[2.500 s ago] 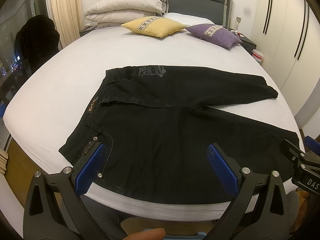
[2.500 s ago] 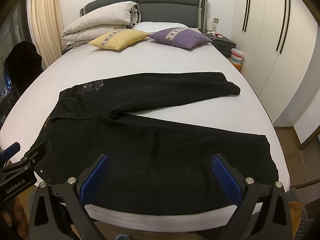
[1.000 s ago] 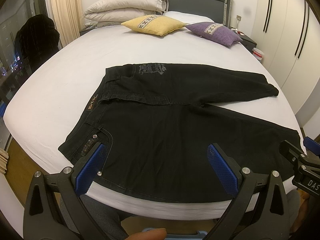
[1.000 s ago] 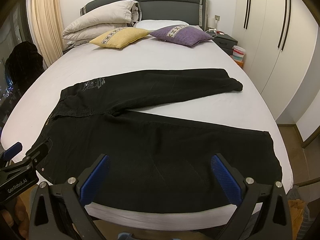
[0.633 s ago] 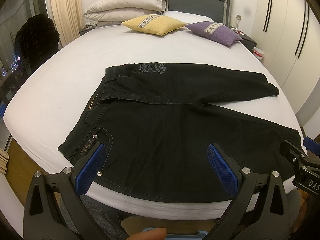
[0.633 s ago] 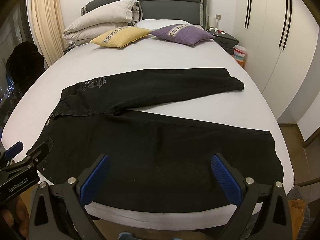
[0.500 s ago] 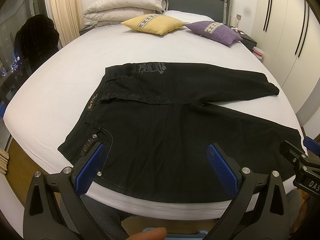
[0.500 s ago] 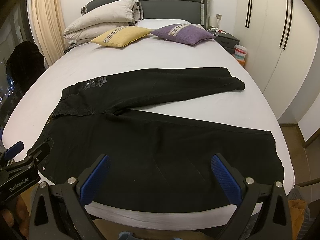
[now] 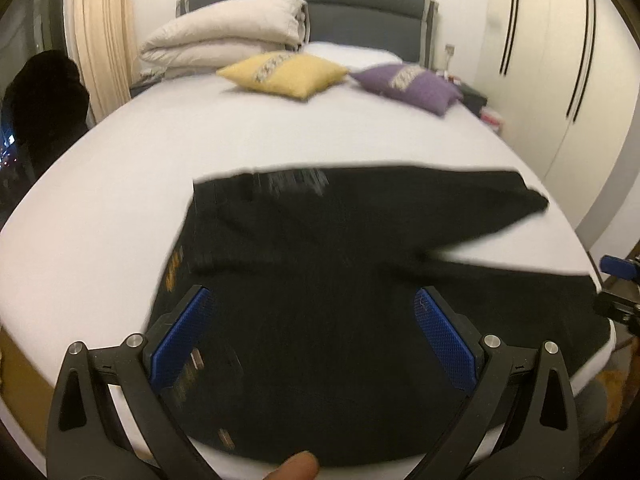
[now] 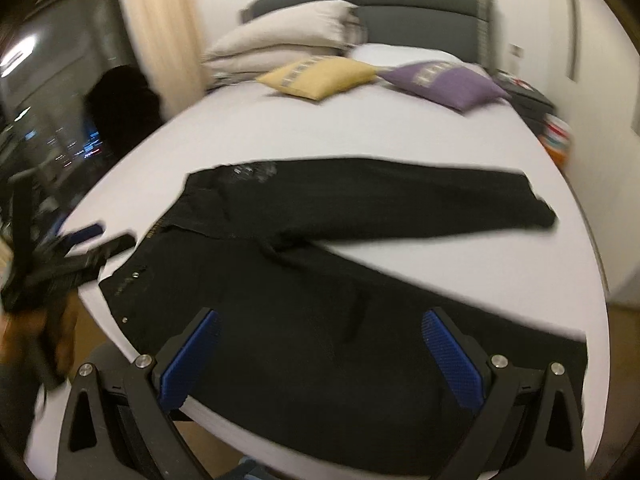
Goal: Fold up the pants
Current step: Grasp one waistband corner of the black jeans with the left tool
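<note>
Black pants lie flat on white-sheeted bed, waistband toward the left edge, legs splayed in a V toward the right; far leg ends in a rounded cuff. Fabric matte, denim-like, with small metal rivets and a pale printed patch near the waistband. Both views motion-blurred.

Left gripper: fingers spread wide, blue cross-hatched pads, nothing held, above the waist area. Right gripper: fingers equally wide, empty, over the near leg.

Yellow cushion, purple cushion, folded beige duvet by the grey padded headboard.
</note>
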Action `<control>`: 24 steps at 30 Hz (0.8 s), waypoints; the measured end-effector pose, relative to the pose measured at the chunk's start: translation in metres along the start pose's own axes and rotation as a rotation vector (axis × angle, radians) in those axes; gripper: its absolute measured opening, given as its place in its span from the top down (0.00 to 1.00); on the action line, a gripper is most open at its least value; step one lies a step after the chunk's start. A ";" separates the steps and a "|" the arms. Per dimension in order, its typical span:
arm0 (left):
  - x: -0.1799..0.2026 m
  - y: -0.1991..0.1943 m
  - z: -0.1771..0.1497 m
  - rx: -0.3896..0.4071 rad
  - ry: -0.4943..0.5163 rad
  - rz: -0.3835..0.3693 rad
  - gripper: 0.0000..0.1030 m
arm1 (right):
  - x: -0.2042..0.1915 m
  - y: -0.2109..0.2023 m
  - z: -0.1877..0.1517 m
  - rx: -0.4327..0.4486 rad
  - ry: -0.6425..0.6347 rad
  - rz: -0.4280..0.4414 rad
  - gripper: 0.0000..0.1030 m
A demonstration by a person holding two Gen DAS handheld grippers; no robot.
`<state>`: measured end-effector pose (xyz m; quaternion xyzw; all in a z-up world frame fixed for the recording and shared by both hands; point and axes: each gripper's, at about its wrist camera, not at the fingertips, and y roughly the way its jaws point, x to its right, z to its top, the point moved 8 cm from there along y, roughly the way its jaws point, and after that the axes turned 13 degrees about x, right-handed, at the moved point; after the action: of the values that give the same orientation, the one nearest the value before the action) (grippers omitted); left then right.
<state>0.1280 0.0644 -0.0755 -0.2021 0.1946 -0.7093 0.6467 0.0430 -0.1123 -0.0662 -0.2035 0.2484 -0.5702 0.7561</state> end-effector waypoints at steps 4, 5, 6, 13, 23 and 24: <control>-0.037 0.055 0.038 -0.045 0.076 0.042 0.00 | 0.023 0.012 0.037 0.035 -0.082 0.090 0.00; -0.046 0.077 0.046 -0.093 0.122 0.045 0.00 | 0.031 0.016 0.044 0.042 -0.104 0.115 0.00; -0.053 0.094 0.053 -0.125 0.156 0.051 0.00 | 0.035 0.022 0.051 0.048 -0.128 0.138 0.00; -0.078 0.226 0.078 -0.303 0.345 -0.039 0.00 | 0.078 0.087 0.071 -0.022 -0.199 0.255 0.14; -0.079 0.339 0.063 -0.497 0.499 -0.210 0.35 | 0.114 0.177 0.070 -0.115 -0.244 0.336 0.16; -0.081 0.346 0.061 -0.509 0.495 -0.218 0.38 | 0.115 0.182 0.071 -0.119 -0.247 0.342 0.18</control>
<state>0.4577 0.1138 -0.2127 -0.1982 0.4928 -0.7303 0.4296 0.2509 -0.1725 -0.1340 -0.2709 0.2179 -0.3889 0.8532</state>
